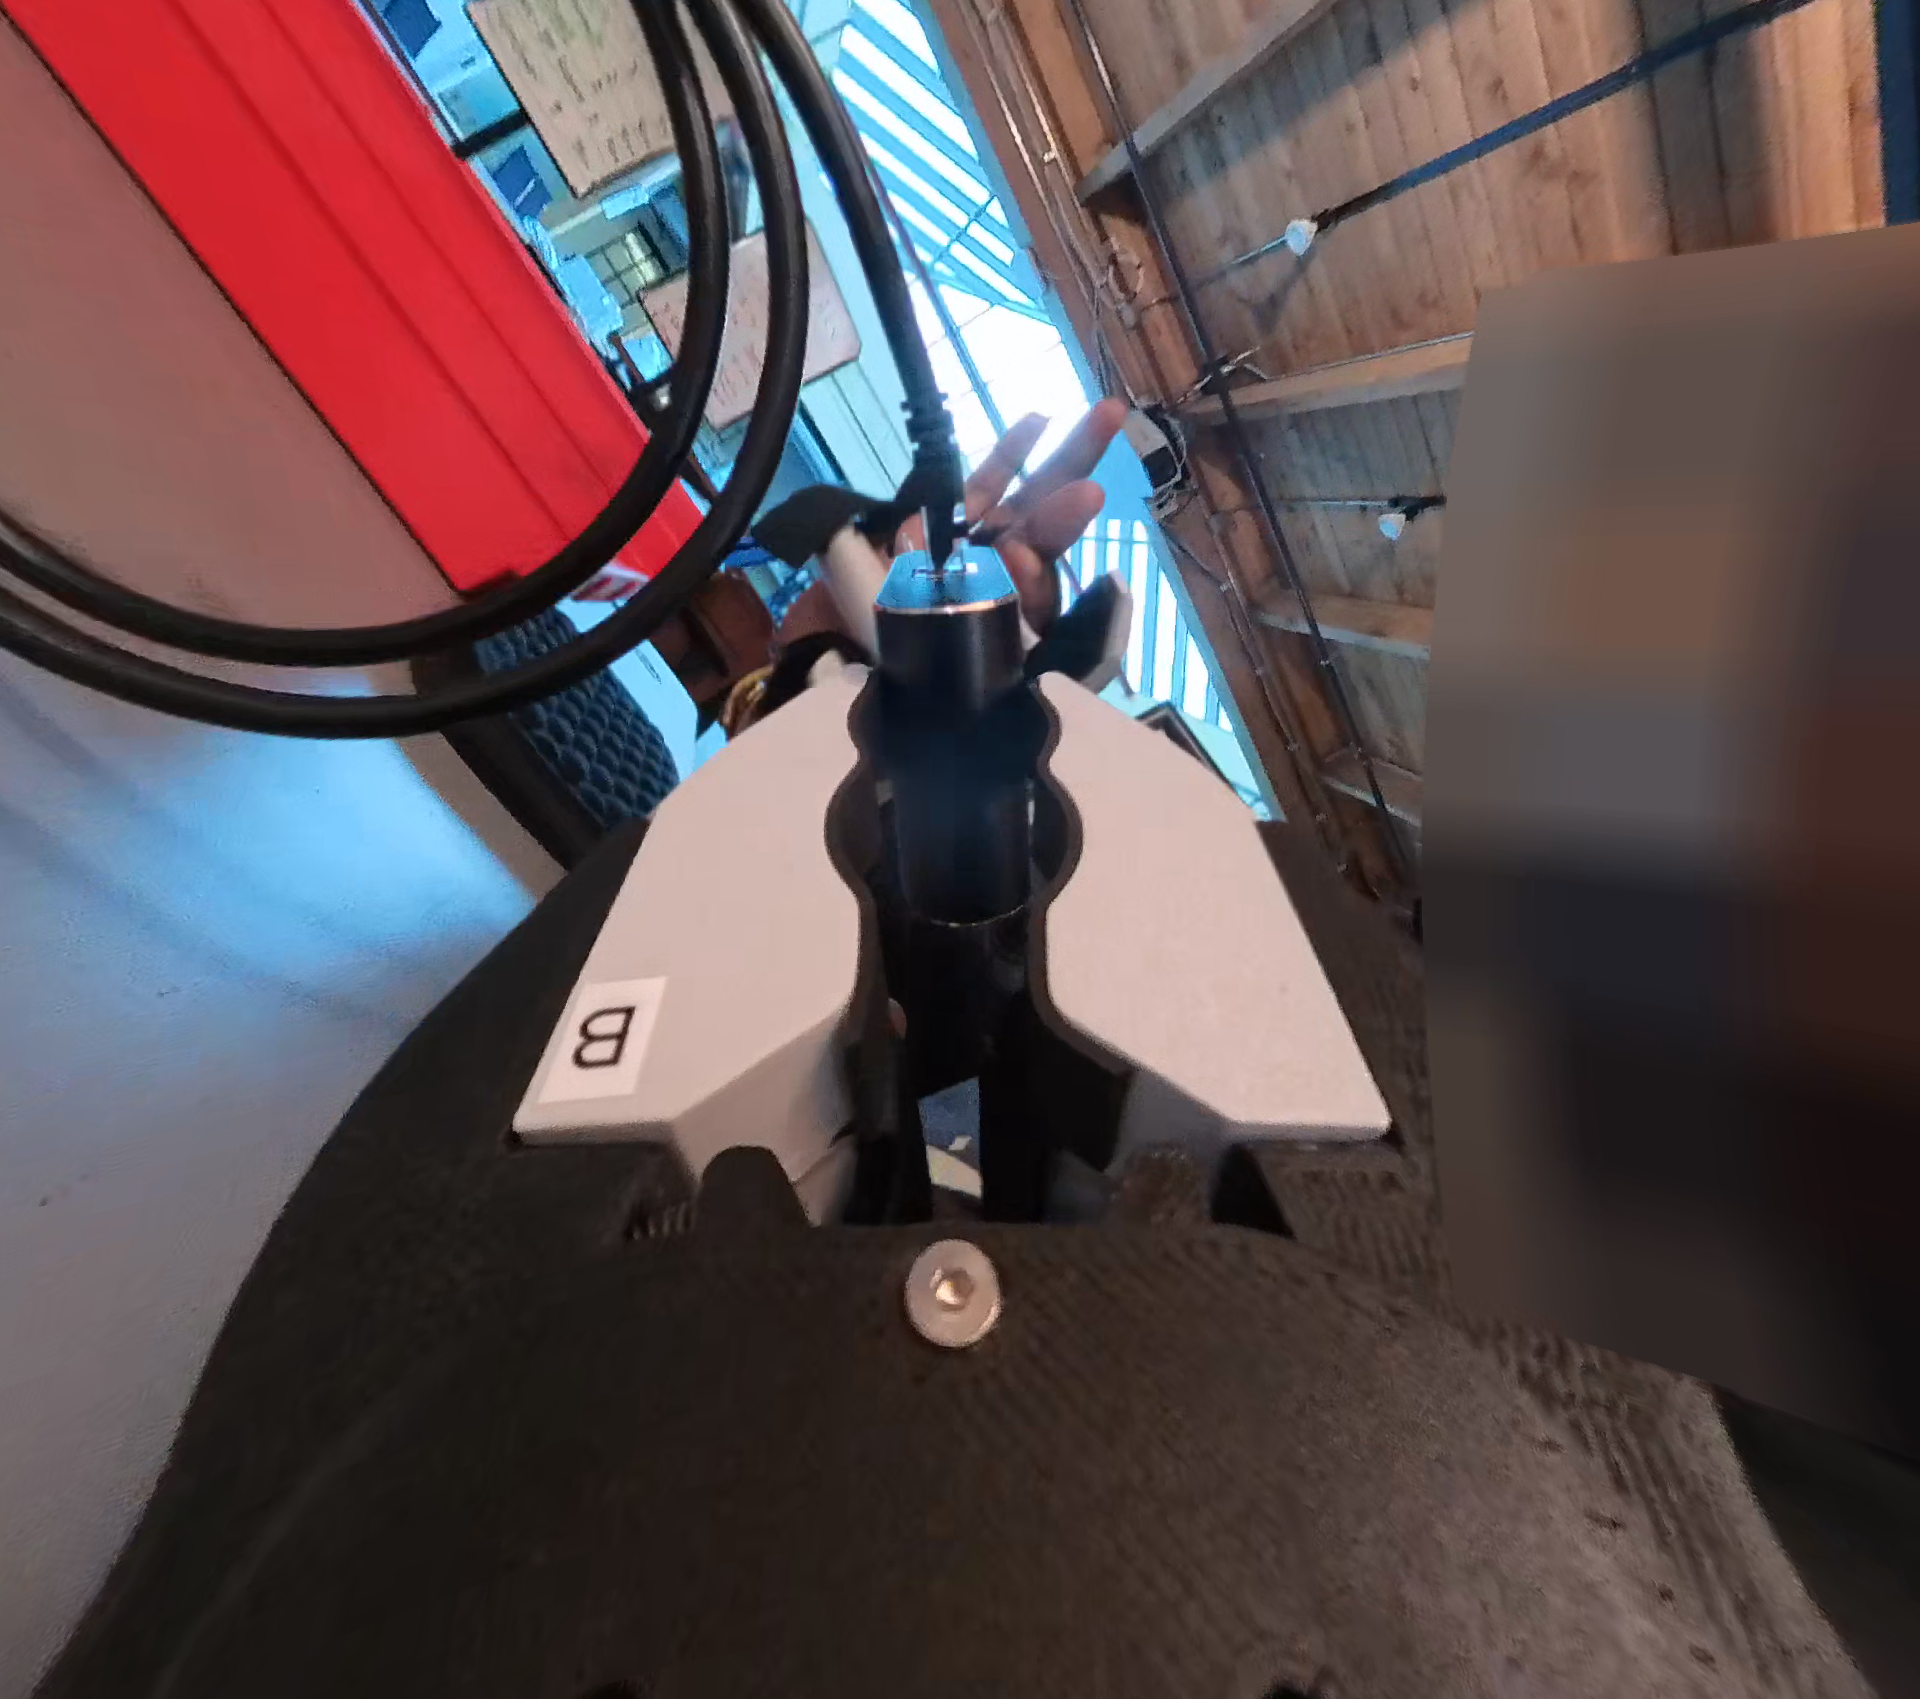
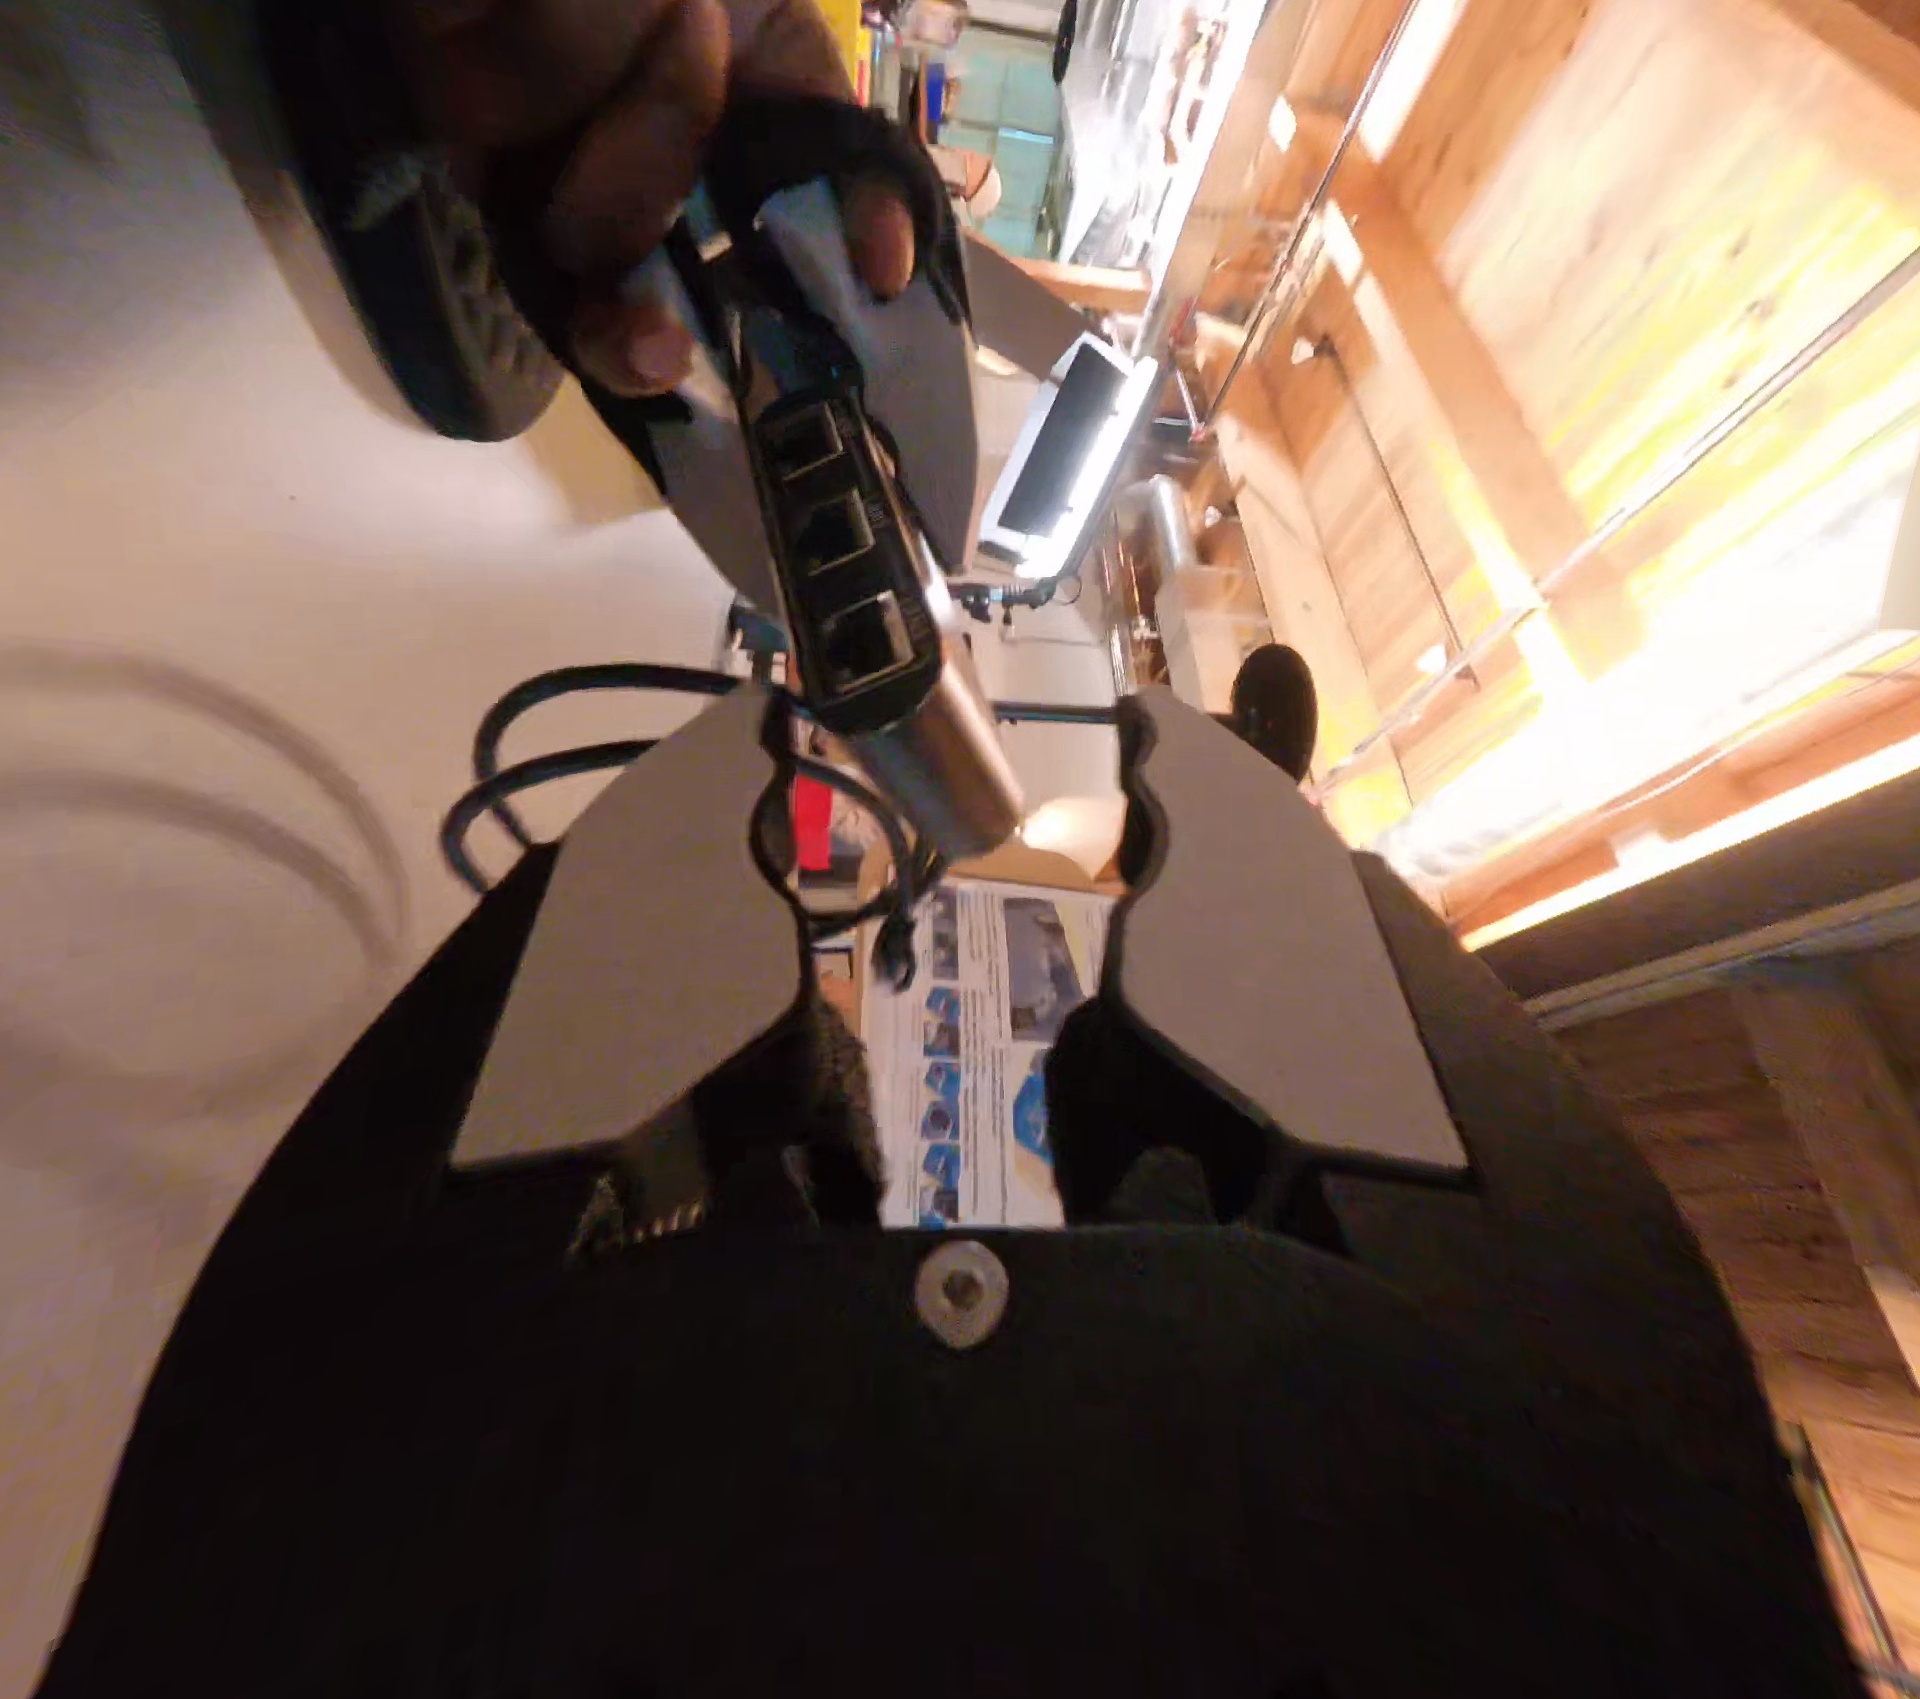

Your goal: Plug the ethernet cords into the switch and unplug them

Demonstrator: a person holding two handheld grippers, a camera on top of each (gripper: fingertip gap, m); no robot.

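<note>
Left tool (image 1: 951, 714) is clamped on the small black, silver-edged ethernet switch (image 1: 943, 641), held up in the air, end-on to the left camera; one black cord (image 1: 914, 361) already plugs into its far end and loops away overhead. Right tool (image 2: 940, 714) stands apart, empty, its tips just short of the switch's port face (image 2: 836, 548). Loose black ethernet cord loops (image 2: 520, 776) hang just behind the right tool's left finger; I can't spot a free plug clearly. In my view the step is fetching a plug for an open port. To do it well: keep the left grip firm and the port face square to the right tool, pinch the plug by its body, not the cable, latch tab clear, and push straight in, no twisting. Counts: one switch, three ports showing in the right view, all look empty; two tools; at least two cord loops in each view, exact cord number unclear. A bare hand (image 1: 1039, 496) shows beyond the switch.
</note>
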